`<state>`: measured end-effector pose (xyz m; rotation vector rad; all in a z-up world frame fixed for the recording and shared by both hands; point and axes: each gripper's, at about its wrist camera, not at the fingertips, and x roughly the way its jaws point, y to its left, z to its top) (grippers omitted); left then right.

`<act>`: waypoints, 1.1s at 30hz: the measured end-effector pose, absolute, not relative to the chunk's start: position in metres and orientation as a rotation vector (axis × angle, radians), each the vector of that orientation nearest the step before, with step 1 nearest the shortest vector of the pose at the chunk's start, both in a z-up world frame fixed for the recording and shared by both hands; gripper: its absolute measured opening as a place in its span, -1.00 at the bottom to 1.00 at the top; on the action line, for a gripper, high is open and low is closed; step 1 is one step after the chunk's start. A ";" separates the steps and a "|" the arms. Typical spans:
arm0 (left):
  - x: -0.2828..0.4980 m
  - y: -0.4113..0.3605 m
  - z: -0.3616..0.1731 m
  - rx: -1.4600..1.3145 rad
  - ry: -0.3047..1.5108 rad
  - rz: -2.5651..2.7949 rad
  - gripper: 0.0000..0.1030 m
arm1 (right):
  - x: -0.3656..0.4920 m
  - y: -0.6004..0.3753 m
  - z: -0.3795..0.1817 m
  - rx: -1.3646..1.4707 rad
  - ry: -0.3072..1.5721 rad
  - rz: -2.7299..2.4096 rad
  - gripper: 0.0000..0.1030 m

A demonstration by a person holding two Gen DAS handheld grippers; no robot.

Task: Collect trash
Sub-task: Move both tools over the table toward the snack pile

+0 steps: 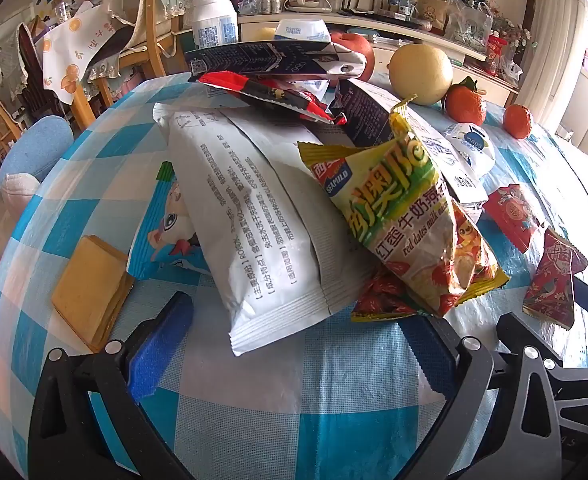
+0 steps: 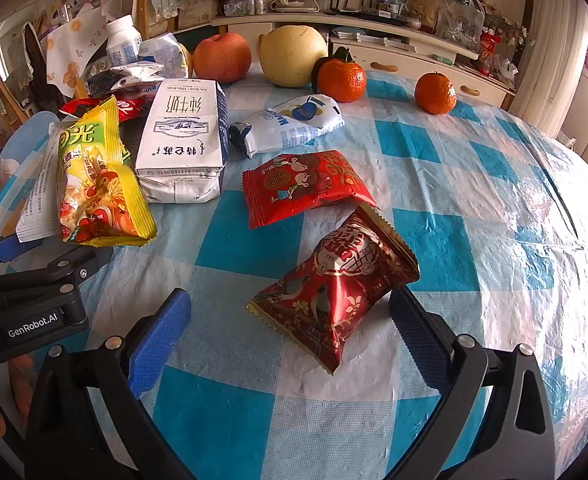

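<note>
A pile of wrappers lies on the blue-and-white checked tablecloth [image 1: 254,412]. In the left wrist view my left gripper [image 1: 297,344] is open, its fingers either side of a white pouch [image 1: 254,216] and a yellow-green oat packet [image 1: 405,216] lying over it. In the right wrist view my right gripper [image 2: 290,328] is open around a dark red snack wrapper with birds [image 2: 333,284], not touching it. Behind it lie a bright red wrapper [image 2: 301,184], a white milk carton [image 2: 182,136] and a crumpled blue-white pouch [image 2: 290,124].
An apple [image 2: 222,56], a pale pear [image 2: 294,56] and two tangerines [image 2: 341,76] [image 2: 435,92] stand at the table's far edge. A white pill bottle [image 1: 214,16] stands behind the pile. Yellow sheets [image 1: 90,292] lie at the left. Chairs stand beyond the table.
</note>
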<state>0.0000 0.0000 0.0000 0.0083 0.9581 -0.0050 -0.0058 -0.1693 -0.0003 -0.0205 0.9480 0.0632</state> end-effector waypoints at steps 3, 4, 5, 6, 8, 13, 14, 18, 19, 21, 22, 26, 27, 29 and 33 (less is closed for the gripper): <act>0.000 0.000 0.000 0.009 0.959 -0.005 0.93 | -0.006 -0.169 0.000 -0.019 0.948 0.064 0.93; 0.000 0.000 0.000 0.009 0.958 -0.005 0.93 | -0.006 -0.169 0.000 -0.019 0.948 0.064 0.93; 0.000 0.000 0.000 0.009 0.958 -0.005 0.93 | -0.006 -0.169 0.000 -0.019 0.948 0.064 0.93; 0.000 0.000 0.000 0.009 0.958 -0.005 0.93 | -0.006 -0.169 0.000 -0.019 0.948 0.064 0.93; 0.000 0.000 0.000 0.008 0.958 -0.006 0.93 | -0.006 -0.170 0.000 -0.020 0.949 0.067 0.93; -0.006 -0.001 0.002 0.031 0.946 0.009 0.92 | -0.007 -0.173 0.000 -0.030 0.958 0.085 0.93; -0.008 -0.002 0.003 0.040 0.936 0.014 0.92 | -0.008 -0.172 0.000 -0.031 0.957 0.085 0.93; -0.029 -0.006 0.014 0.083 0.882 0.016 0.92 | -0.024 -0.166 0.003 -0.052 0.946 0.075 0.92; -0.035 -0.007 0.019 0.098 0.864 0.015 0.92 | -0.027 -0.166 0.005 -0.068 0.938 0.069 0.92; -0.038 -0.008 0.028 0.111 0.834 0.012 0.92 | -0.033 -0.166 0.008 -0.098 0.913 0.060 0.92; -0.043 -0.007 0.033 0.112 0.817 0.012 0.92 | -0.037 -0.166 0.012 -0.104 0.898 0.059 0.92; -0.064 0.000 0.053 0.100 0.768 0.009 0.92 | -0.055 -0.169 0.031 -0.109 0.822 0.044 0.92; -0.067 0.003 0.058 0.098 0.764 0.007 0.92 | -0.059 -0.169 0.036 -0.110 0.805 0.037 0.92; -0.079 0.007 0.067 0.097 0.750 0.004 0.92 | -0.069 -0.169 0.048 -0.105 0.758 0.019 0.92; -0.105 0.017 0.084 0.079 0.715 -0.010 0.92 | -0.087 -0.171 0.069 -0.088 0.686 -0.005 0.92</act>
